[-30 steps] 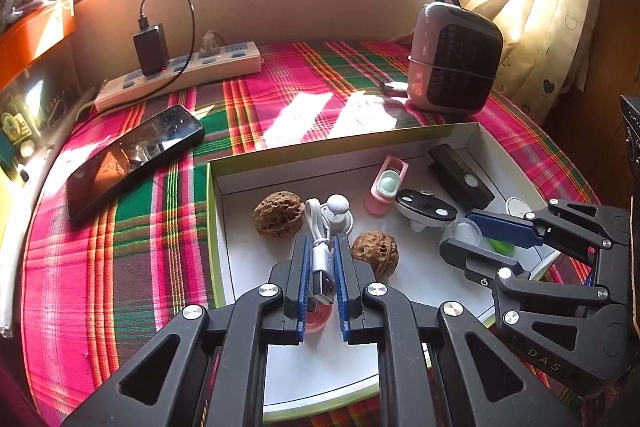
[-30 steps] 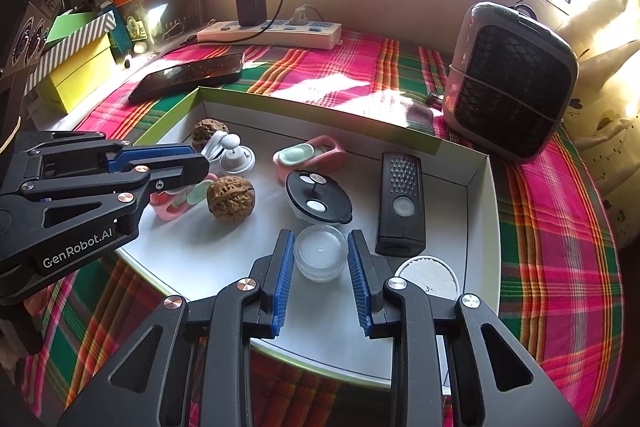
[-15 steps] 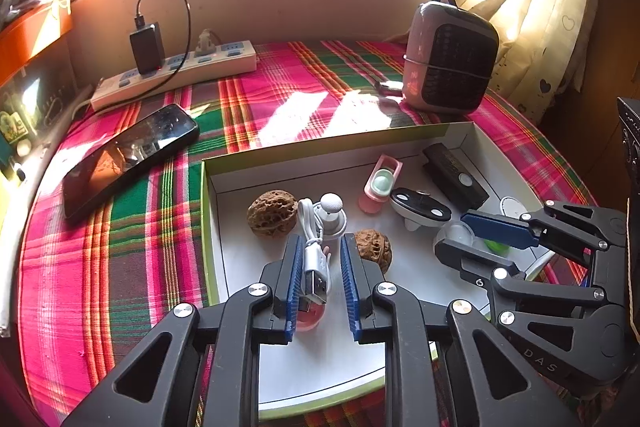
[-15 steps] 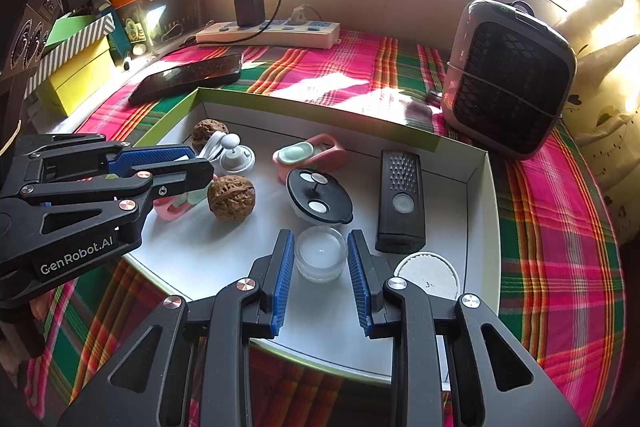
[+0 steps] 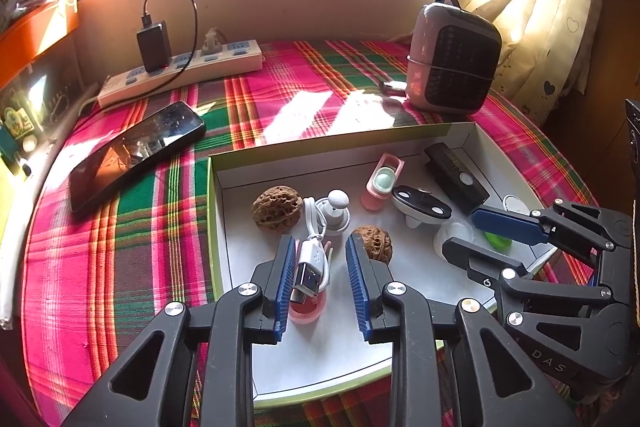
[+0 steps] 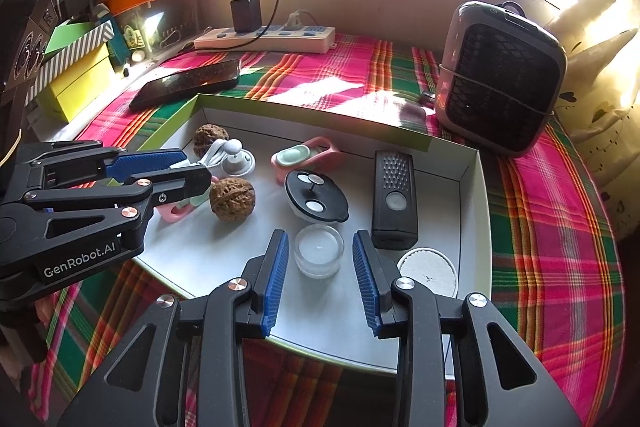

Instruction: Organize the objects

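A shallow white box with a green rim [image 5: 216, 227] [image 6: 476, 195] holds small objects. My left gripper [image 5: 320, 259] is open; the white USB cable plug [image 5: 310, 269] lies between its fingers, against the left pad, over a pink holder [image 5: 306, 309]. Two walnuts [image 5: 277, 207] [image 5: 374, 241] lie close by. My right gripper [image 6: 320, 267] is open around a small clear tealight cup [image 6: 319, 251], not touching it. The left gripper also shows in the right wrist view [image 6: 168, 167].
In the box: a black lid [image 6: 316, 197], a black remote [image 6: 394, 199], a pink toy [image 6: 308, 155], a white disc [image 6: 428, 271]. Outside: a phone [image 5: 136, 151], a power strip [image 5: 180, 73], a small heater [image 5: 452, 55], stacked boxes [image 6: 76, 75].
My left gripper has opened and let go of the USB plug, which now rests loose against the left pad. The right gripper stays open around the tealight cup.
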A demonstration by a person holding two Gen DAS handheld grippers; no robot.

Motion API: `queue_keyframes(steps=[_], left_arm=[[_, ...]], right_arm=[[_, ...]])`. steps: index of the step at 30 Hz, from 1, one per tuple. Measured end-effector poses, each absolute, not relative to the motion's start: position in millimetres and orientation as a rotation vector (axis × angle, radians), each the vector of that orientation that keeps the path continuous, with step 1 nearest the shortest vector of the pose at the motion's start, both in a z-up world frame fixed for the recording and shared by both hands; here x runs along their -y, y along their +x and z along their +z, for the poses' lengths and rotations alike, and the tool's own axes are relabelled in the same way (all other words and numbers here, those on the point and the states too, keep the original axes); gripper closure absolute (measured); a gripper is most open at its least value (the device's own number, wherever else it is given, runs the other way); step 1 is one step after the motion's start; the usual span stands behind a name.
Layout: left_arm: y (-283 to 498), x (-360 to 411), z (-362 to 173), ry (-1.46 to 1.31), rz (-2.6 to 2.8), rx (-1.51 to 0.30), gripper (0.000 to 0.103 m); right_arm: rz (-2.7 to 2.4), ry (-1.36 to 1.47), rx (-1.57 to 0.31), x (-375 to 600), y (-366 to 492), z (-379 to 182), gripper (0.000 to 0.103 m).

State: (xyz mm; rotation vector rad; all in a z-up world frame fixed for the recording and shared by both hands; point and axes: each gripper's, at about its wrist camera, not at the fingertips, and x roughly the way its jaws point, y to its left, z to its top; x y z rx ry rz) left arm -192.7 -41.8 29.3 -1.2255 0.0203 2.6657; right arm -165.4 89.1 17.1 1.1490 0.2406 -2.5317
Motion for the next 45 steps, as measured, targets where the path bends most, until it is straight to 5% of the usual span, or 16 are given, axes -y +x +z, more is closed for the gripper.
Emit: queue_keyframes(steps=[25,45], left_arm=[[-128.7,34.4,50.3,-1.184,2.856,-0.061,0.074],[-80.8,21.9,30.1,-1.254,2.847,-0.023,0.074]], right_arm=[[-2.614,1.086,-0.114,-108.2,-126.8,37.2,0.052],[-2.622,1.141,-0.123,-117.7,-86.1,19.9,0.052]])
